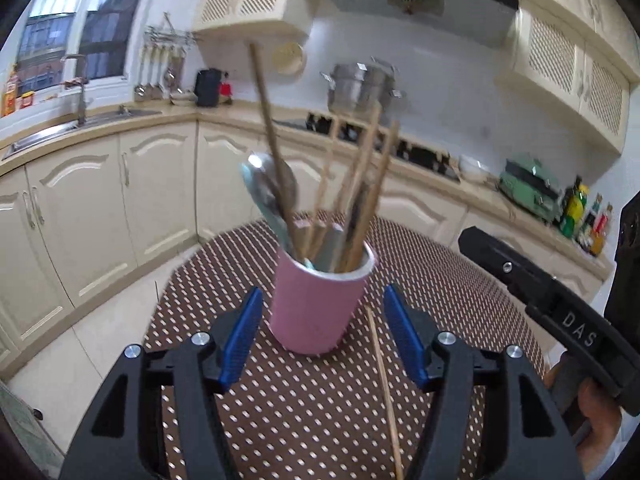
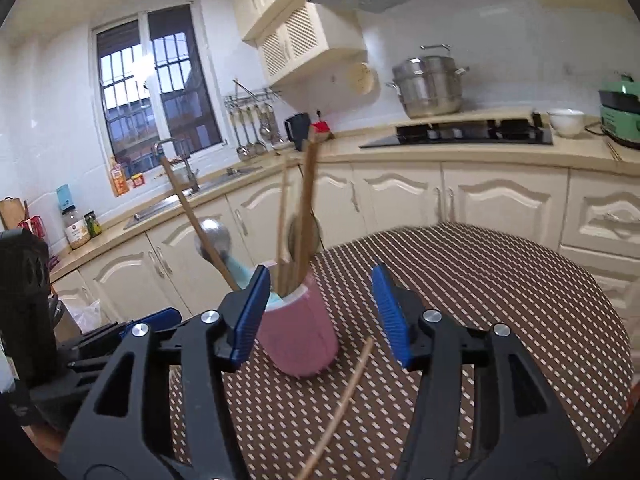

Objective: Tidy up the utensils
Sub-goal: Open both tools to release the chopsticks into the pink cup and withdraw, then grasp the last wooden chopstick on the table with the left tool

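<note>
- Left wrist view: the left gripper [image 1: 323, 342] is spread wide and holds nothing; the pink cup [image 1: 318, 304] stands upright just ahead, between its 2 blue fingers [image 1: 242, 340] without touching them
- The cup holds several wooden chopsticks [image 1: 362, 184] and a metal spoon [image 1: 270, 184], all blurred
- 1 loose chopstick [image 1: 384, 392] lies on the dotted tablecloth [image 1: 280, 420], inside the right finger
- Right wrist view: the right gripper [image 2: 318, 318] is also wide open and empty; the cup [image 2: 300, 336] sits ahead, beside its left finger [image 2: 250, 316]; contact there is unclear
- The loose chopstick [image 2: 340, 408] lies between the fingers, angled toward the cup
</note>
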Demonstrator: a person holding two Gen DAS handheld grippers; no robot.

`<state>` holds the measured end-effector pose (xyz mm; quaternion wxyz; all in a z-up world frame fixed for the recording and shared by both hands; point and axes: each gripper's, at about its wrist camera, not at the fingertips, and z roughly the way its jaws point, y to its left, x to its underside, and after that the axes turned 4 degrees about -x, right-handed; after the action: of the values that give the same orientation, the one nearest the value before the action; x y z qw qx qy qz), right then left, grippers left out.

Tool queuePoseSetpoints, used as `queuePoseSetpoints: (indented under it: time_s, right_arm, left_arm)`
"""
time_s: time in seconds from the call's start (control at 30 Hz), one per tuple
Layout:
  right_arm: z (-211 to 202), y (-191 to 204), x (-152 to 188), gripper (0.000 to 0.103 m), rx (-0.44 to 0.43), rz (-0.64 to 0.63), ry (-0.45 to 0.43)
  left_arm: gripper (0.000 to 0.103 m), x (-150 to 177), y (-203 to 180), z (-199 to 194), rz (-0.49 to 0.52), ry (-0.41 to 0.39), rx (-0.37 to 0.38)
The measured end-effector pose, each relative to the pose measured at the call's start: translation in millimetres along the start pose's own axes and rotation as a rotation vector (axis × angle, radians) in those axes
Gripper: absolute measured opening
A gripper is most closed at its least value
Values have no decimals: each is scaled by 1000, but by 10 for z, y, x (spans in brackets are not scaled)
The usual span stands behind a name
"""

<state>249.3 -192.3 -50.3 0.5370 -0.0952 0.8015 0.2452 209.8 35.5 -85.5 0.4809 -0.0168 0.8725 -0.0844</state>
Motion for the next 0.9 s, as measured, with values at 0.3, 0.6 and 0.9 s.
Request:
queuePoseSetpoints:
  time_s: [0.3, 0.6, 0.9]
  right_arm:
    - [-134, -457, 319, 58, 79, 79, 129]
    - [-186, -809, 551, 60, 91, 159, 223]
    - [-107, -919, 611, 61, 77, 182, 264]
  left_arm:
    - [62, 282, -516, 509, 160, 283, -6]
    - [49, 449, -823, 994, 247, 439, -47]
    - [24, 452, -914, 1310, 247, 504, -73]
